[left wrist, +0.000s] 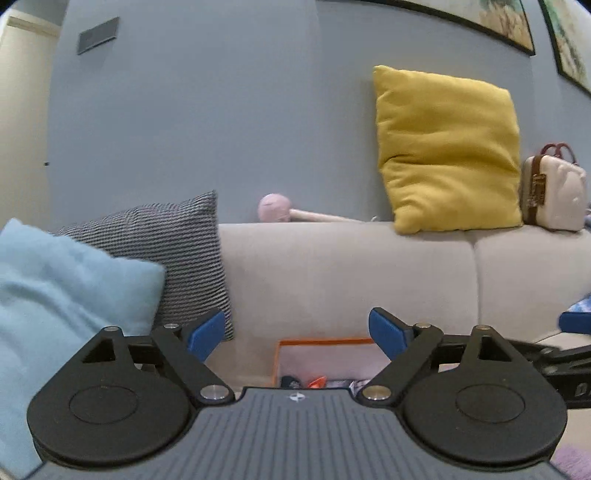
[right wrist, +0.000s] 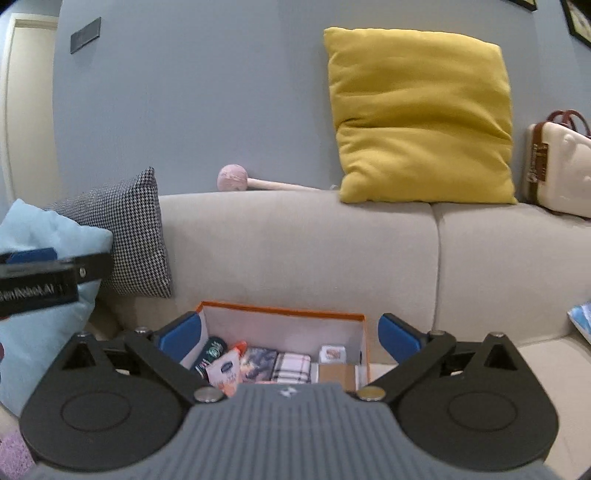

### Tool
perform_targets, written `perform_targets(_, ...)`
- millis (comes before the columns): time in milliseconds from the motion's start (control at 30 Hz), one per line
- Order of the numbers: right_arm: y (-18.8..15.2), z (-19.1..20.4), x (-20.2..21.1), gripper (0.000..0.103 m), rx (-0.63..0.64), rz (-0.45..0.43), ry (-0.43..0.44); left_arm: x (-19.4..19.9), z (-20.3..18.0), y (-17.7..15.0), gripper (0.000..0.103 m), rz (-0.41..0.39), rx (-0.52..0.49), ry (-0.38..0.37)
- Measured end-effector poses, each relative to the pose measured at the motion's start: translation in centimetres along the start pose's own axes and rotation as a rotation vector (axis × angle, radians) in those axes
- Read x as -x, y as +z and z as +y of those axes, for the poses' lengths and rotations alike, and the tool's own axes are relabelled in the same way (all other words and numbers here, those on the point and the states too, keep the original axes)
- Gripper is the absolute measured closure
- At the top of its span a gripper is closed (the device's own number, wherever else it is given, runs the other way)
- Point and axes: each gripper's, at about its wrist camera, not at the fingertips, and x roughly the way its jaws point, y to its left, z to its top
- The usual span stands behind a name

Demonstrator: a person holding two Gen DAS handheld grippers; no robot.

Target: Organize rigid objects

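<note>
From my left gripper [left wrist: 297, 334], spread wide and empty, the orange box [left wrist: 321, 341] sits just ahead below; my right gripper [right wrist: 290, 336], equally wide and empty, looks into it; light stiff packets, I'd pinch their edges

We looked from both wrists, side by side, facing the sofa [left wrist: 332, 273] closely; both views shared the orange box [right wrist: 284, 321].

Home living room: sofa [right wrist: 295, 240], cushions [right wrist: 417, 118], framed pictures [left wrist: 506, 22].
</note>
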Motion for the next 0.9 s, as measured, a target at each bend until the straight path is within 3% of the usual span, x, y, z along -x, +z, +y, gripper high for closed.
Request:
perform_targets(233,-2.0,-0.3,-1.5,0.002,-0.054,0.129,-0.041,-2.0,0.0,-2.9,0.001,0.228,0.058,-0.042)
perform_targets(400,-3.7,-0.7,-1.7,0.002,-0.084,0.184,-0.04,-2.4,-0.6,-5.0,0.001,0.316,0.055,-0.047)
perform_targets(633,-5.2,-0.6,-1.6,0.002,-0.081,0.216,-0.048,-1.8,-0.8,-6.0,0.001,0.336,0.06,-0.056)
perform_targets(900,-5.1,-0.1,-0.9,0.002,-0.068,0.189,-0.037,-1.1,-0.8,-5.7,0.001,0.319,0.053,-0.046)
